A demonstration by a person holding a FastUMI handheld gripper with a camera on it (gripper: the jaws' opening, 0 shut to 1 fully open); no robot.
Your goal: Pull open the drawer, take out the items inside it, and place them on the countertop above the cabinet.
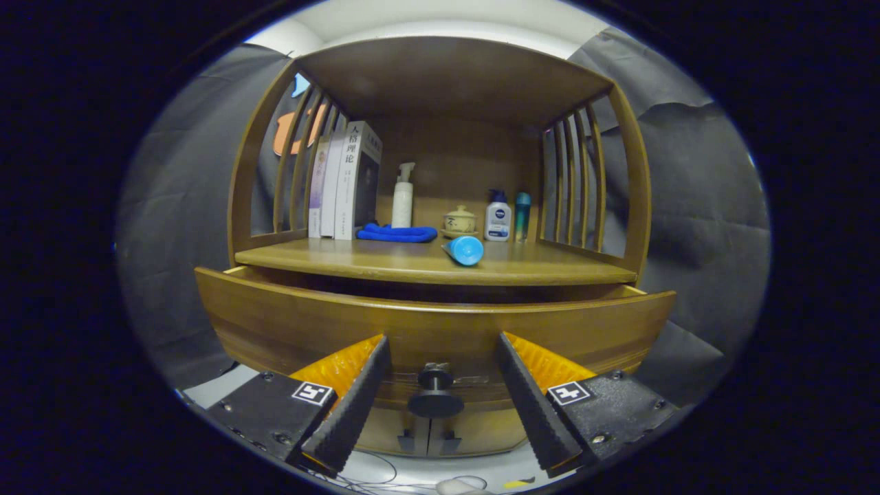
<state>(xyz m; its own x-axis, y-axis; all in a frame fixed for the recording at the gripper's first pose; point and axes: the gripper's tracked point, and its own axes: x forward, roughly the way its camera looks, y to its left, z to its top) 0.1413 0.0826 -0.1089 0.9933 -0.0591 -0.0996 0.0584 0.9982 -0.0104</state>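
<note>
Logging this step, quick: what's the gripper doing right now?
Gripper: open, holding nothing; its fingers stand either side of the drawer knob without touching it.

Dark creased cloth wall [694,199] behind; pale floor [412,474] below.

Warm brown wood all over the cabinet [622,172], and the drawer [289,323] front shows darker grain streaks. Its knob [436,395] is black. The claw [440,350] has black ribbed fingers [357,399] with orange backs and black-and-white square markers. Up on the surface [385,261] there is a bright blue tube [464,249], a deep blue cloth [397,234], a white pump bottle [403,196], a cream lidded pot [459,220], a white bottle with a dark blue cap and label [498,216], and a teal bottle [522,214]. The books [347,180] are white, grey and pale lilac.
</note>
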